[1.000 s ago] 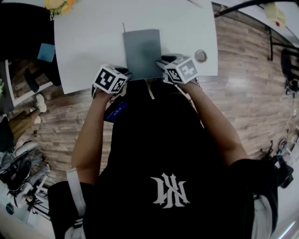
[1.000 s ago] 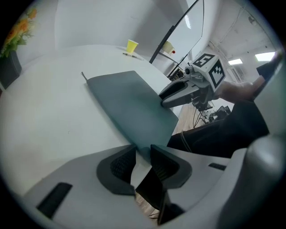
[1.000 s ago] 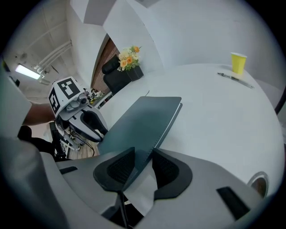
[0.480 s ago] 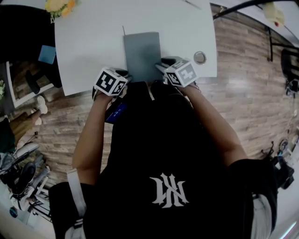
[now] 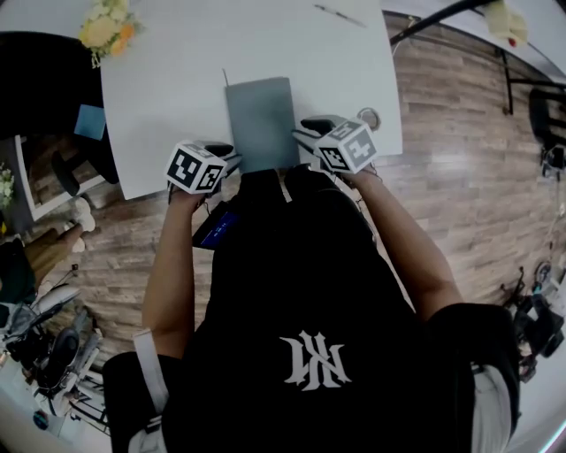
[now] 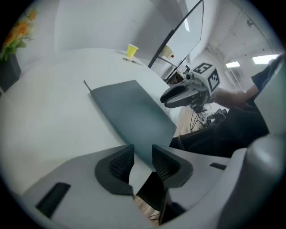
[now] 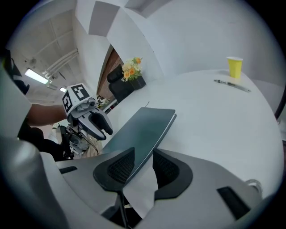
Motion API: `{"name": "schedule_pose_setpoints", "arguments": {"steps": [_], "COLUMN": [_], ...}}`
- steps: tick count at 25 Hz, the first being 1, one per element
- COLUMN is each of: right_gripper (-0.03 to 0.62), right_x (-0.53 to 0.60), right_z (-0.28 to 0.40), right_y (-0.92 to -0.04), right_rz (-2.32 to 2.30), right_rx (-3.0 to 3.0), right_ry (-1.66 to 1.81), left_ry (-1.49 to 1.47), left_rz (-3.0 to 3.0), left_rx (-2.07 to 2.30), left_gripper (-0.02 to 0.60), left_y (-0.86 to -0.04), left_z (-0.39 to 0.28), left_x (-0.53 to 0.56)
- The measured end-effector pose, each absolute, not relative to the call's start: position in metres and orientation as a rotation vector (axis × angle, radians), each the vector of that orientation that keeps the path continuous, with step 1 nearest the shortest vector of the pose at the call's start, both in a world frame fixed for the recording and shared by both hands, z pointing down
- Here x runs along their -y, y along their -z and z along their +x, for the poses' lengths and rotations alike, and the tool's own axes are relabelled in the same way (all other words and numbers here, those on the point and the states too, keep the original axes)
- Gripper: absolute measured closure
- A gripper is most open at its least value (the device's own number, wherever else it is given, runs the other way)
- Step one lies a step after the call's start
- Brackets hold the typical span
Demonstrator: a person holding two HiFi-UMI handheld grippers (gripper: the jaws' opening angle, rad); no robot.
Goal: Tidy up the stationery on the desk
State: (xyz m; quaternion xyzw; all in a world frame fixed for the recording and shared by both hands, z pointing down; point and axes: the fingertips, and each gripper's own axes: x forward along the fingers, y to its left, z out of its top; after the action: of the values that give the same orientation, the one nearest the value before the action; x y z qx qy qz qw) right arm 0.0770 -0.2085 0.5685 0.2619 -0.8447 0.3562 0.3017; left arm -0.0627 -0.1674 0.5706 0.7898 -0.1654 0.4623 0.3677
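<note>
The white desk (image 5: 159, 97) is smooth, matt and mostly bare. The notebook (image 5: 261, 119) lies flat at its near edge, right in front of the person. It is a thin, dark grey rectangle with a plain, slightly sheeny cover and rounded corners. Its long axis runs straight away from the person, its short end facing them.

The next move looks to turn on how the two grippers bracket that near end. The left gripper (image 6: 142, 155) is at the notebook's near left corner. Its jaws have just been opening and now stand apart, released, with the corner poking into the gap and no ribbed pad visibly pressing on it. The right gripper (image 7: 144, 163) is at the notebook's near right side. Its jaws are also apart and straddle the long right edge: one pad is over the cover and pale desk shows between the edge and the other, so it looks like no clamp. Both sit about equally close, so either could take the notebook, though its thinness probably calls for a bite at the edge.

Beyond the notebook's far left corner stands a dark pot of orange and yellow flowers (image 5: 106, 31). Past its far right corner, well apart, stands a yellow cup (image 7: 234, 67). Just right of the notebook's near end lies a small ring-shaped thing (image 5: 369, 118). A slim pen (image 5: 340, 15) lies far off to the right, near the cup.
</note>
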Motion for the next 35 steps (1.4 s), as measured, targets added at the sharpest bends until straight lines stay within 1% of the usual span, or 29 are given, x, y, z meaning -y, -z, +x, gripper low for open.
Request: {"name": "schedule_pose_setpoints", "arguments": {"steps": [4,12,16,22,27,35], "right_gripper": [0.448,0.450,0.450,0.450,0.449,0.450], "right_x": [0.224,0.309,0.345,0.395,0.431,0.475], "right_z": [0.097,0.132,0.148,0.182,0.202,0.229], "right_y": [-0.537,-0.455,-0.431,-0.452,-0.483,-0.531], "right_rz": [0.709,0.862,0.928,0.982,0.936,0.881], "right_rx": [2.344,2.541,2.575,2.490,2.394,2.297], "right_ry": [-0.856,-0.641,-0.555,-0.437,-0.329,-0.256], "left_ry": [-1.080,-0.941,-0.826,-0.692,-0.666,-0.639], "left_rz": [2.123,2.362,2.465,2.561,2.582,2.563], "left_rx": [0.459,0.393,0.422,0.493,0.485,0.432], "left_gripper": [0.457,0.466,0.479,0.536,0.575,0.578], "left_y": [-0.535,-0.477,-0.452,-0.439,-0.450,-0.478], "left_z": [-0.037,0.037,0.067,0.101,0.126,0.159], "left_x": [0.193,0.245,0.274,0.317,0.335,0.347]}}
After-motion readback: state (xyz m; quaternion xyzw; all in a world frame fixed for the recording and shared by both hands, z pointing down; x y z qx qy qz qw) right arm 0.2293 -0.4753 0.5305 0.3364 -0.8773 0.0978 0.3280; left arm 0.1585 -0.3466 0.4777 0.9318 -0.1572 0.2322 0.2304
